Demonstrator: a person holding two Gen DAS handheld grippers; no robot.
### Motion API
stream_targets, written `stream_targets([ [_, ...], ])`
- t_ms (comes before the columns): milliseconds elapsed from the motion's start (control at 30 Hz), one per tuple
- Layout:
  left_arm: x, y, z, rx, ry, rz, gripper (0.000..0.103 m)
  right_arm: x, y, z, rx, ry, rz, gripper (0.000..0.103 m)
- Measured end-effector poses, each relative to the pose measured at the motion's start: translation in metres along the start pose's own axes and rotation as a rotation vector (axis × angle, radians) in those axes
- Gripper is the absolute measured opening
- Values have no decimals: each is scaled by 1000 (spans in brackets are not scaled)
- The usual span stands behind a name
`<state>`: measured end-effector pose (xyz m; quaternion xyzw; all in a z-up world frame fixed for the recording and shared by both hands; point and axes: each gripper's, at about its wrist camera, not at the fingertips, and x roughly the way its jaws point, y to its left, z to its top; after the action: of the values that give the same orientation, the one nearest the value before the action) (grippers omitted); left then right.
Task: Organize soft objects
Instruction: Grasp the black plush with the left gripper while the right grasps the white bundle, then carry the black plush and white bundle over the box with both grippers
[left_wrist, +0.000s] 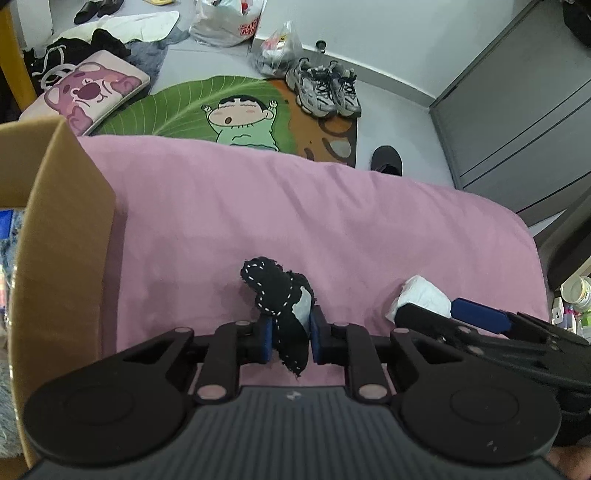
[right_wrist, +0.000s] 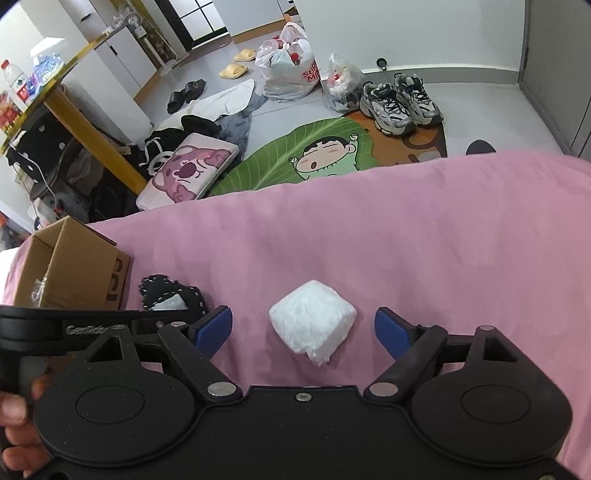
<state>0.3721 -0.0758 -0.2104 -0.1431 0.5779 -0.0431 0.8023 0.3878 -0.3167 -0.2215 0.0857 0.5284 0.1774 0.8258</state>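
Left hand-held gripper (left_wrist: 291, 341) clamps a black knitted cloth with white dashed stitching (left_wrist: 282, 306), lower end hidden between pads. Right hand-held gripper (right_wrist: 303, 328) spread wide around a white crinkly plastic-wrapped cube (right_wrist: 312, 325) on the pink bed sheet (right_wrist: 406, 240). Brown cardboard box (right_wrist: 74, 273) at the bed's left edge, contents unclear.

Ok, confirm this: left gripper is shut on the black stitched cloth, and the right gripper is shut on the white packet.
Half right. The left gripper is shut on the black stitched cloth. The right gripper is open, its fingers either side of the white packet, as the right wrist view shows.
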Motion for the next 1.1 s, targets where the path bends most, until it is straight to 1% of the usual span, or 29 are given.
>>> stream_targets([
  [67, -1, 2, 0, -8, -1, -2, 18, 5, 3, 0, -1, 4, -4, 80],
  [100, -2, 2, 0, -12, 1, -4, 18, 9, 3, 0, 1, 9, -9, 68],
  [133, -3, 2, 0, -14, 3, -9, 18, 14, 2, 1, 11, 18, -15, 52],
  [167, -4, 2, -1, -13, 5, -14, 18, 18, 0, 1, 26, 33, -19, 52],
  [200, -6, 0, 0, -10, 7, -21, 18, 16, 0, -1, 36, 28, -21, 52],
  [267, -12, -2, 1, 2, 2, -37, 18, 10, 5, -2, 21, 37, -42, 51],
  [367, -21, -4, 1, 14, -13, -48, 18, -5, 10, -4, 33, 19, -35, 51],
  [533, -38, -3, -7, 16, -27, -73, 18, -29, 16, -8, 43, 0, -57, 51],
  [700, -55, 1, -15, 19, -35, -91, 18, -45, 23, -15, 61, 0, -81, 51],
  [900, -79, 7, -24, 31, -43, -95, 18, -64, 42, -21, 62, -6, -90, 51],
  [1100, -109, 15, -33, 55, -64, -81, 18, -80, 63, -23, 63, -23, -86, 51],
])
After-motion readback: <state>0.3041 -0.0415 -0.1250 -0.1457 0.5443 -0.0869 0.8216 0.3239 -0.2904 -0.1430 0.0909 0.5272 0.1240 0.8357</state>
